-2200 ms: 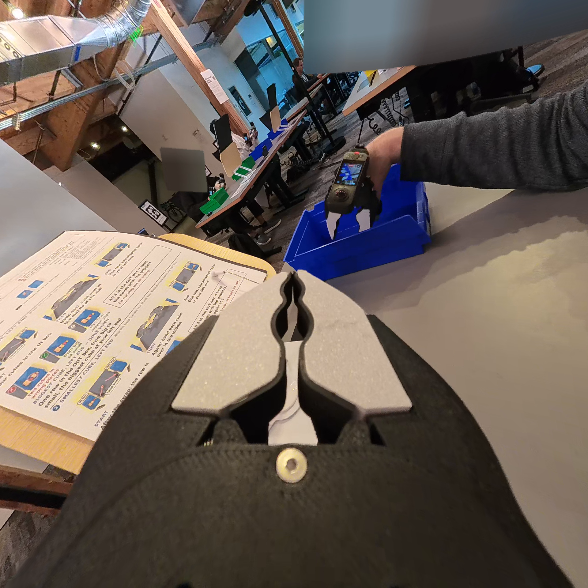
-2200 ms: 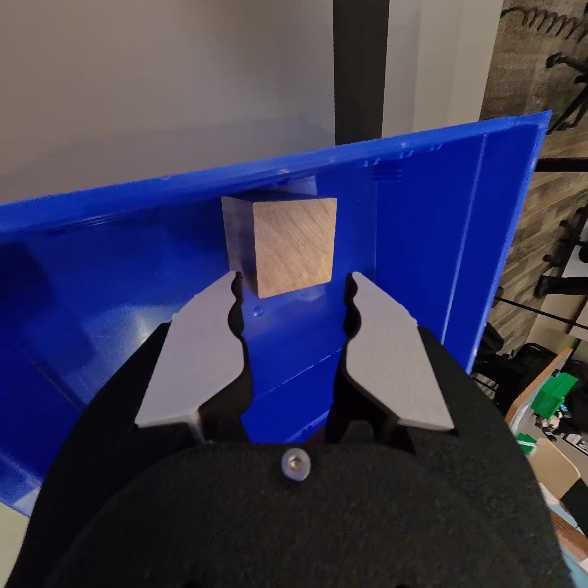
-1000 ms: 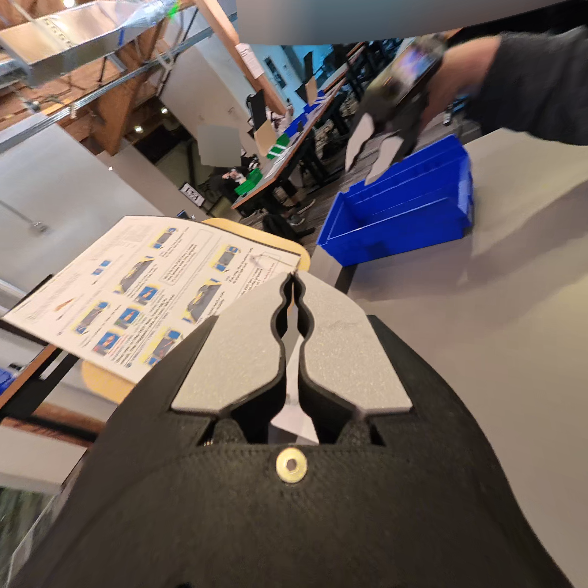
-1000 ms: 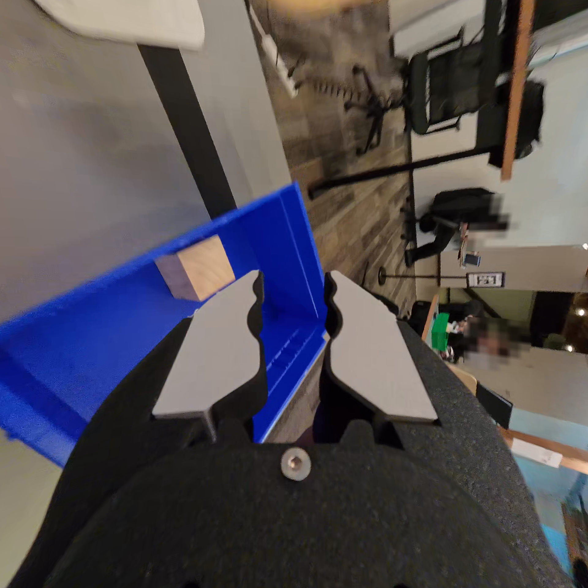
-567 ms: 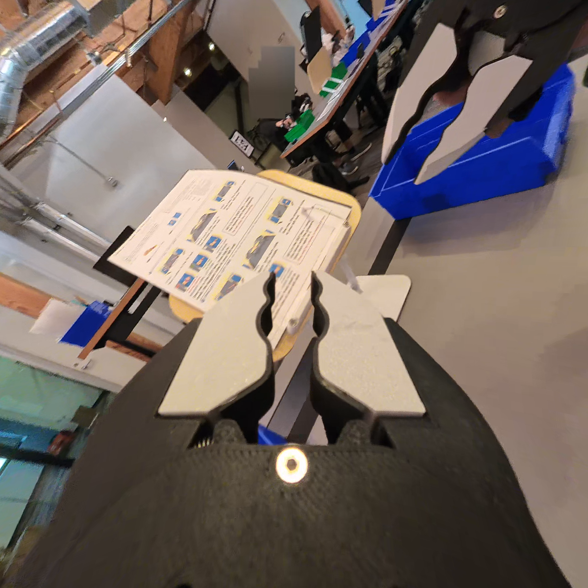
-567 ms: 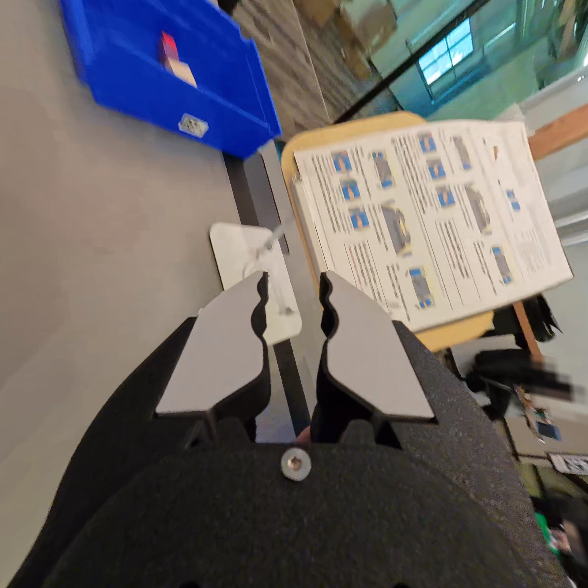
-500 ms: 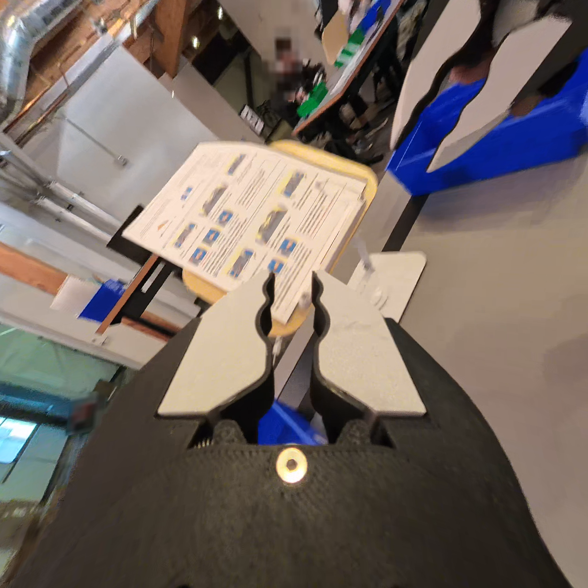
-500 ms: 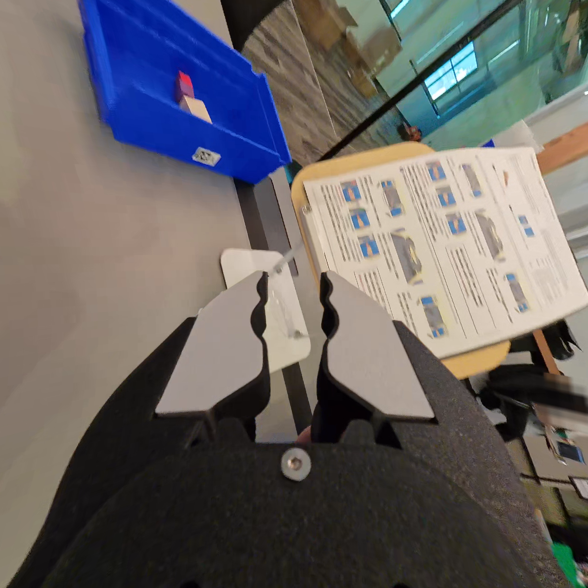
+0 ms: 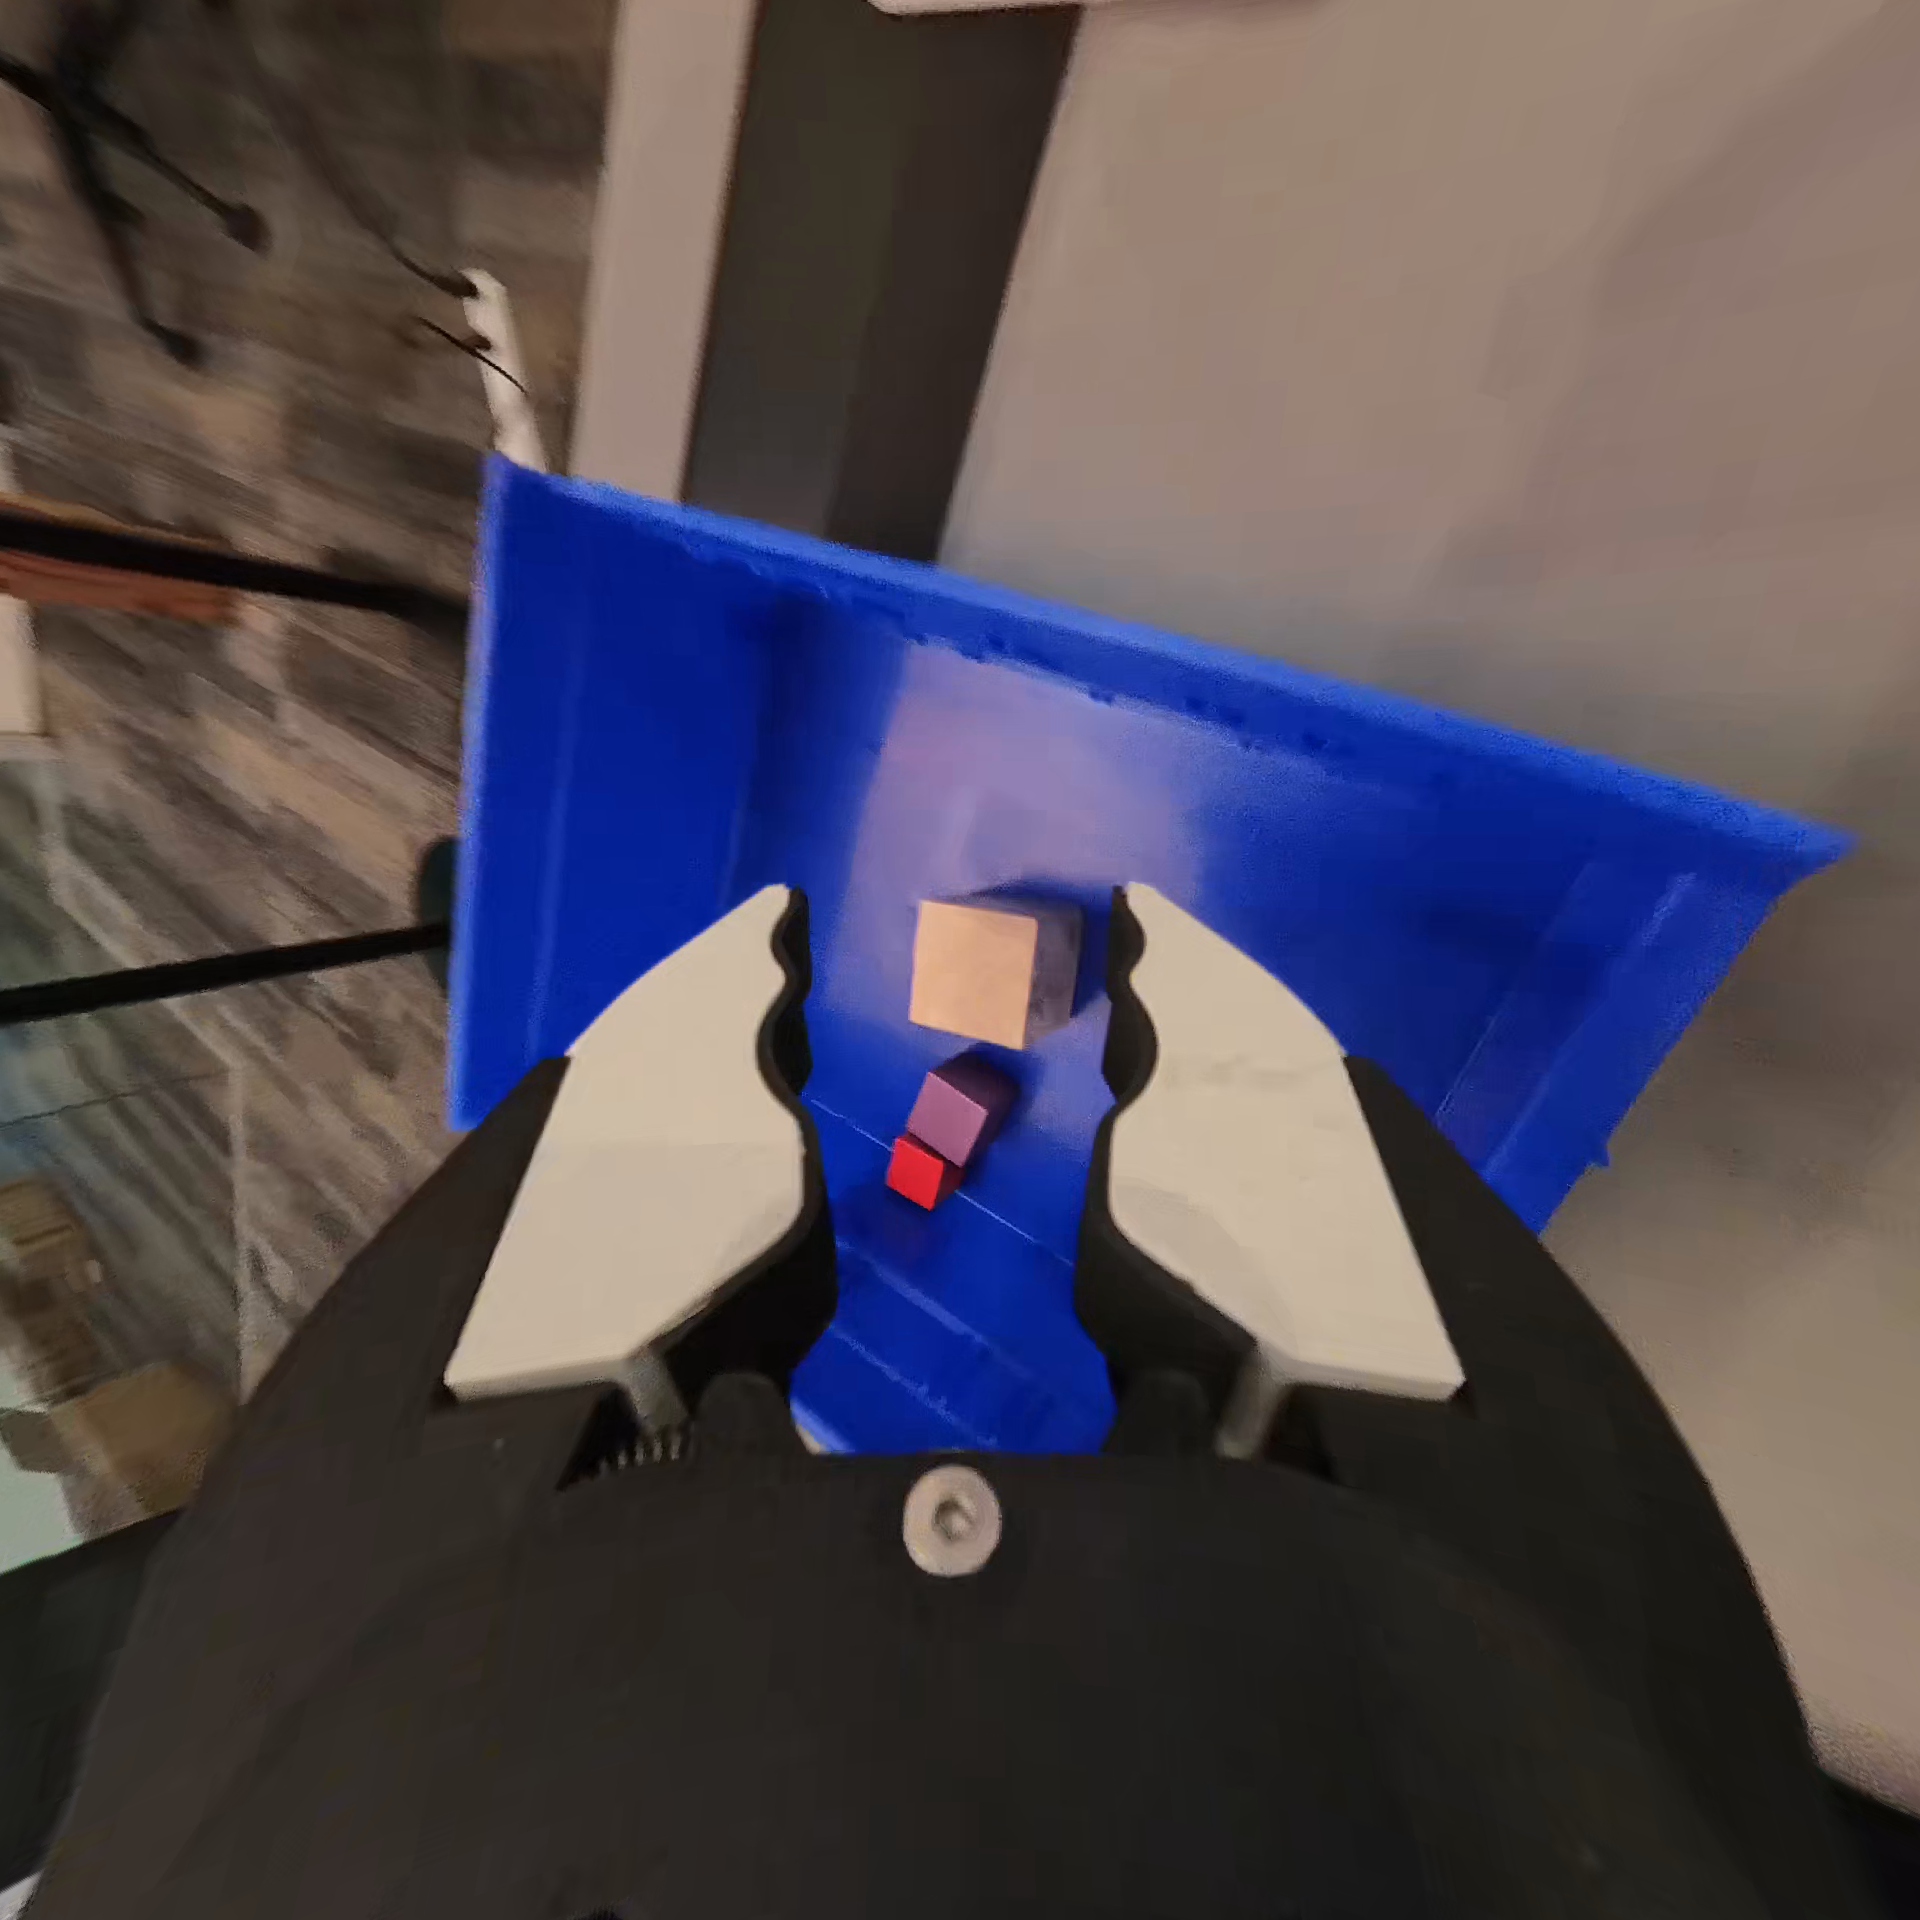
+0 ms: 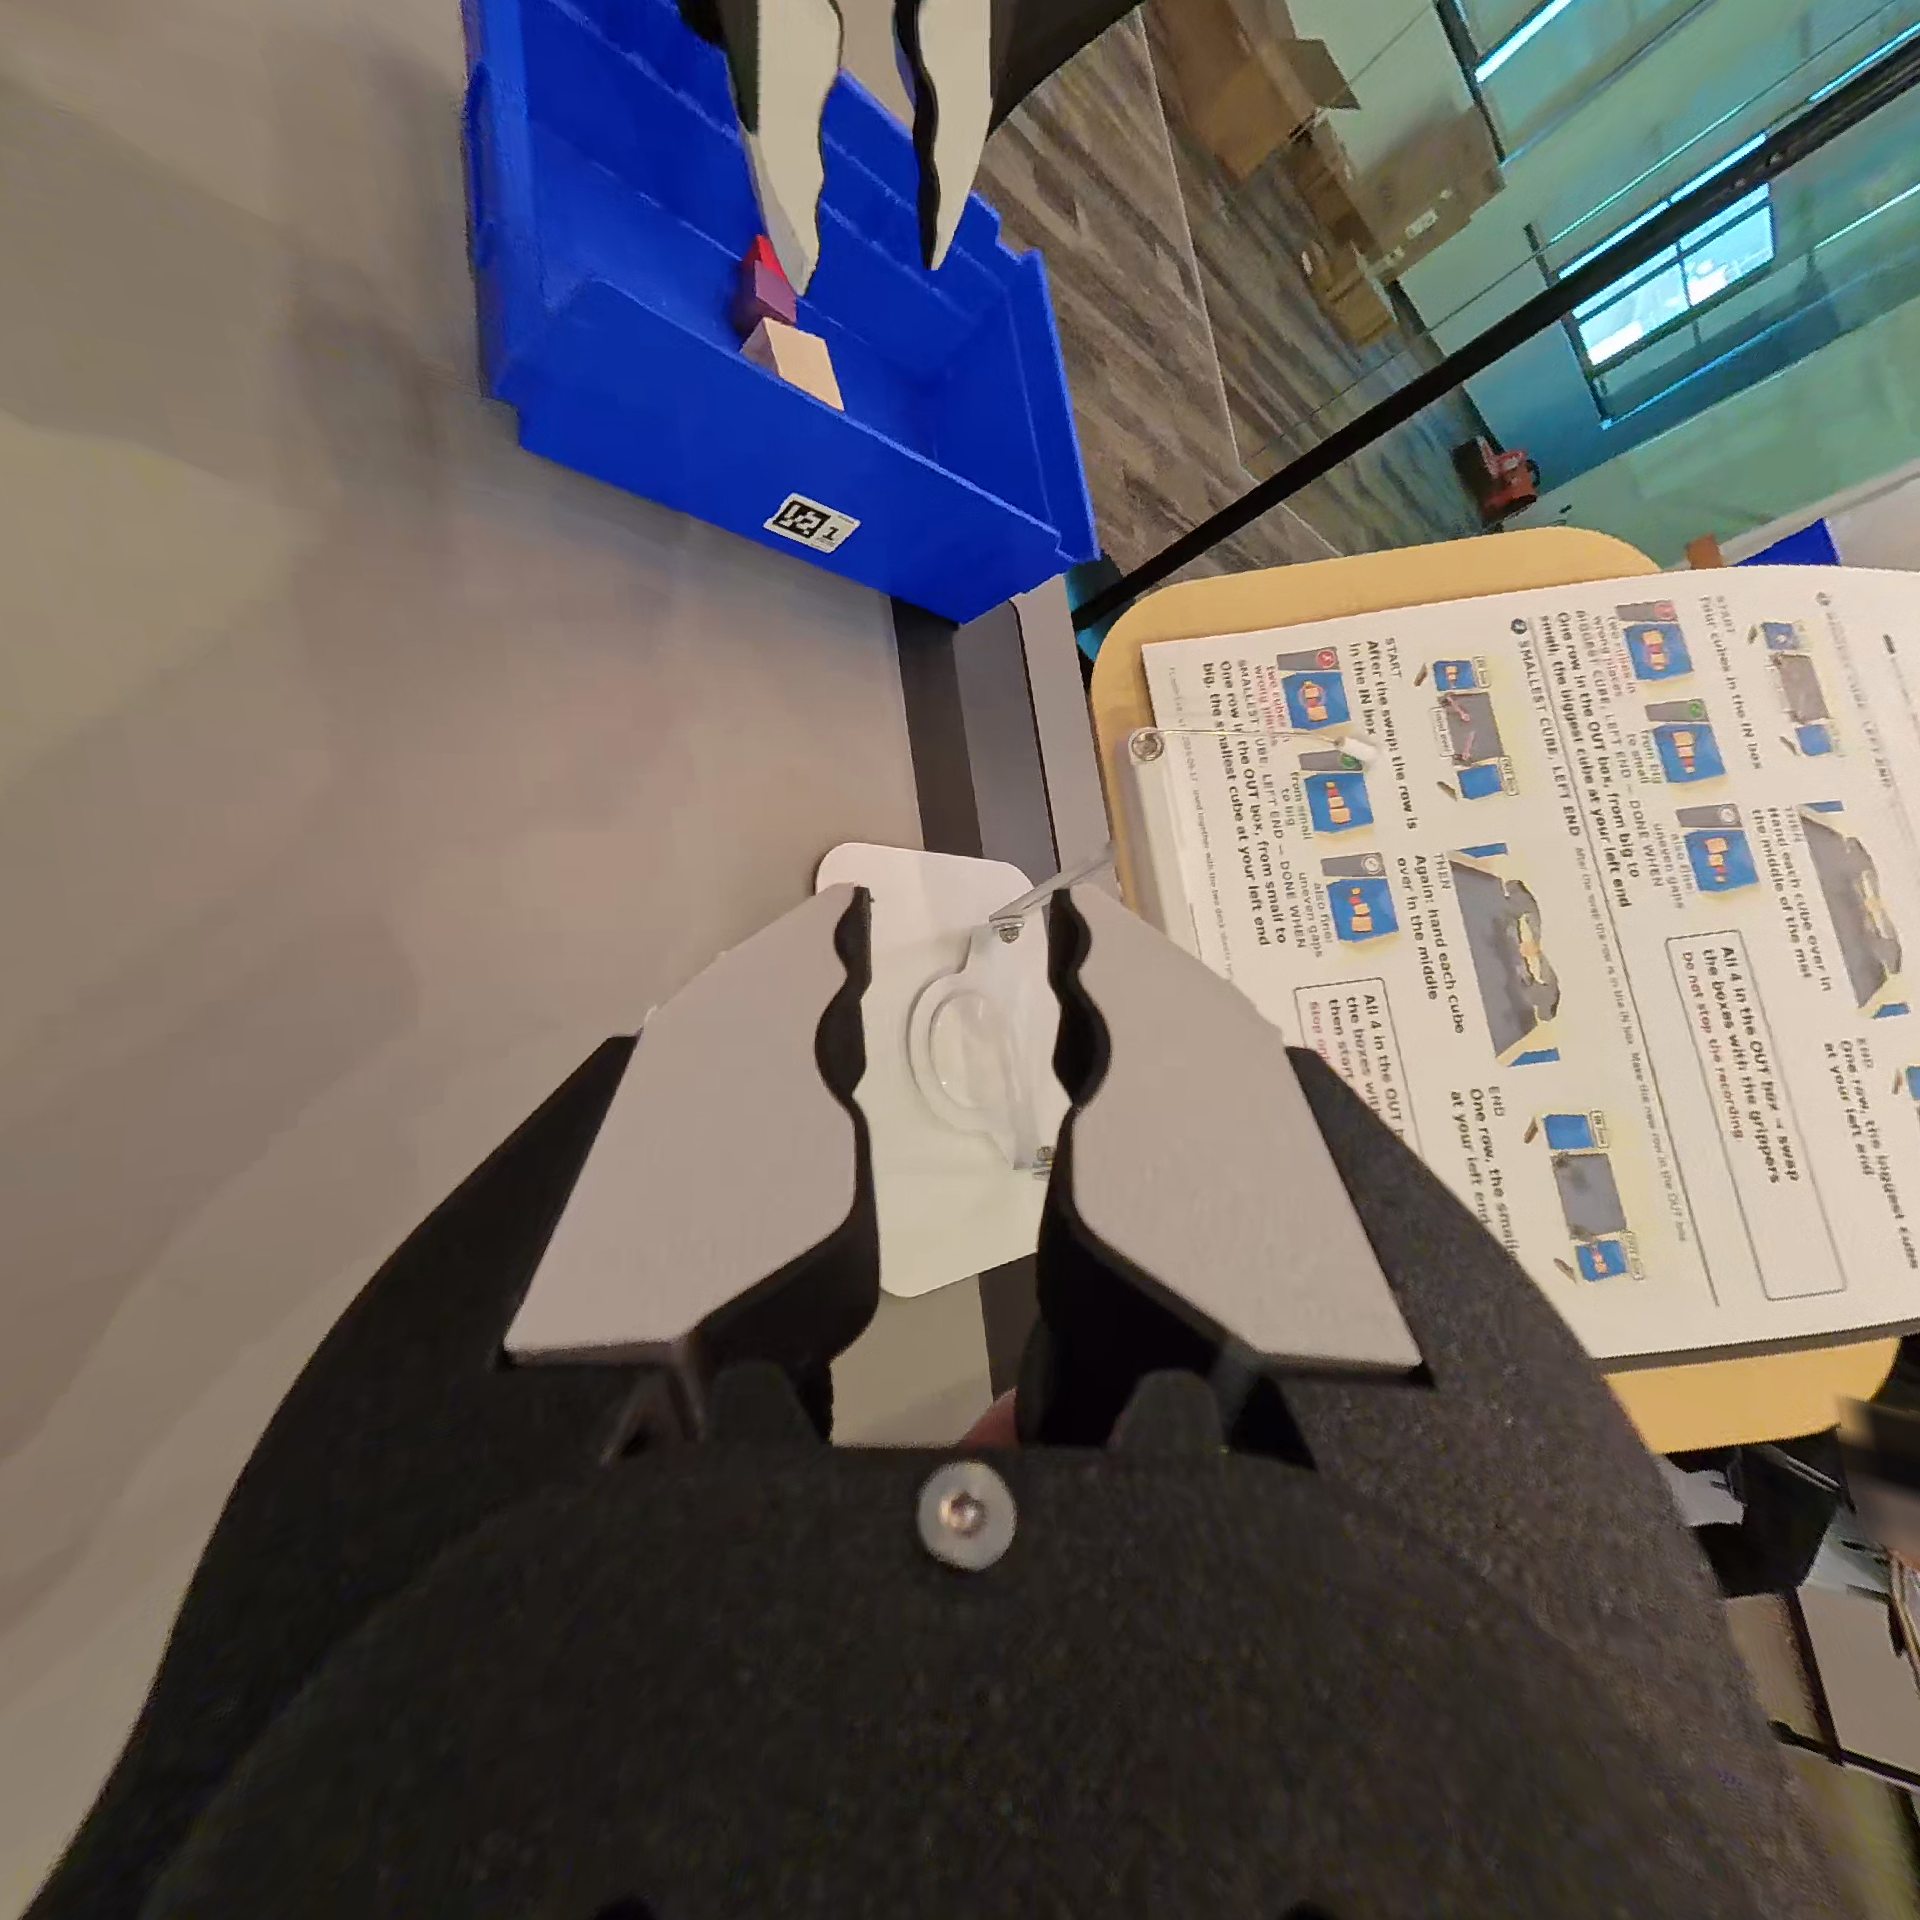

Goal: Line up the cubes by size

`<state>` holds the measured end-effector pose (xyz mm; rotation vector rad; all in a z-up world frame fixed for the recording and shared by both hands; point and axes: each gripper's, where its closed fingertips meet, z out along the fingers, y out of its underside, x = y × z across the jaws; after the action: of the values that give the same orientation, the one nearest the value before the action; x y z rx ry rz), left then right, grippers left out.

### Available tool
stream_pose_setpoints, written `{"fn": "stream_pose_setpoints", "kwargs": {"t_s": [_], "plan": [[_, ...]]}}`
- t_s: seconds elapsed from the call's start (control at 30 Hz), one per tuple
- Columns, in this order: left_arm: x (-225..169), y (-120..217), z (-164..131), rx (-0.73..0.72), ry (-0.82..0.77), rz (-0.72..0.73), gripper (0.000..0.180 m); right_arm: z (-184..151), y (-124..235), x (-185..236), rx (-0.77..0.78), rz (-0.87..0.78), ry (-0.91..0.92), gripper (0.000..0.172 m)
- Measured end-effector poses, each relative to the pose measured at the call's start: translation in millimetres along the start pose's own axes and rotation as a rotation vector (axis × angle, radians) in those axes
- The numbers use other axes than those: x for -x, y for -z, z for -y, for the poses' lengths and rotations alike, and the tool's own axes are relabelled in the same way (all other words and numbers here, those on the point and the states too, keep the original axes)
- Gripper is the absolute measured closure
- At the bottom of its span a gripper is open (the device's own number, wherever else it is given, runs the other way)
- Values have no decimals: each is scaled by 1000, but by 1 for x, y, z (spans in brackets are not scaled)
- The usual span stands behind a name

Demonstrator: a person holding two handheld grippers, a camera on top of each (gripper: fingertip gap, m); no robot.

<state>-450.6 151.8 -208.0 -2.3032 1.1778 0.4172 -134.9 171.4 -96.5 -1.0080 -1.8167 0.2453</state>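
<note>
Left wrist view: I am looking down into a blue bin (image 9: 644, 790) through my left gripper (image 9: 951, 914), and the whole picture is smearing with motion blur. The floor on the left is dissolving into streaks, and the bin's near end is sitting hidden behind the gripper body. The jaws are standing wide apart, gripping nothing. Beyond the tips three cubes are lying in a row on the bin floor: a tan wooden cube (image 9: 971, 982), the biggest; a purple cube (image 9: 954, 1117), middling; a red cube (image 9: 916, 1172), the smallest. Purple and red are looking to touch at a corner; tan is sitting just beside purple. The row is running roughly along my fingers, smallest nearest me. Any fourth cube I cannot make out.

Right wrist view: sharper. My right gripper (image 10: 954, 914) is hovering over a white plate (image 10: 935, 883) at the grey table (image 10: 364, 831) edge, jaws partly open on air. The bin is sitting far up the table, its top corner cut off by the frame. The left gripper's fingers (image 10: 784, 156) are hanging over the bin, partly covering the red cube. An instruction sheet (image 10: 1558, 935) is running off the right edge.
</note>
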Motion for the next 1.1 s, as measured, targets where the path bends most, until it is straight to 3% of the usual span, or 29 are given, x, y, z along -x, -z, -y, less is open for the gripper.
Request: {"fn": "stream_pose_setpoints", "kwargs": {"t_s": [0.13,0.33,0.5,0.67,0.83,0.93,1.1], "plan": [[-1,-40,-39,157,4,-93,123,-8,-2,3,26,18,11,139],[-6,-72,-71,303,-9,-152,123,-9,-2,3,16,26,7,139],[-10,-87,-80,326,5,-173,130,-13,-6,6,33,39,19,139],[4,-80,-72,262,73,-86,131,-11,-7,5,20,34,20,139],[31,-20,-31,56,138,118,131,2,-6,-1,-58,6,5,137],[28,32,25,-168,130,213,132,16,-6,-3,-143,-1,-20,133],[-11,105,133,-582,58,254,132,48,0,0,-326,11,-43,128]]}}
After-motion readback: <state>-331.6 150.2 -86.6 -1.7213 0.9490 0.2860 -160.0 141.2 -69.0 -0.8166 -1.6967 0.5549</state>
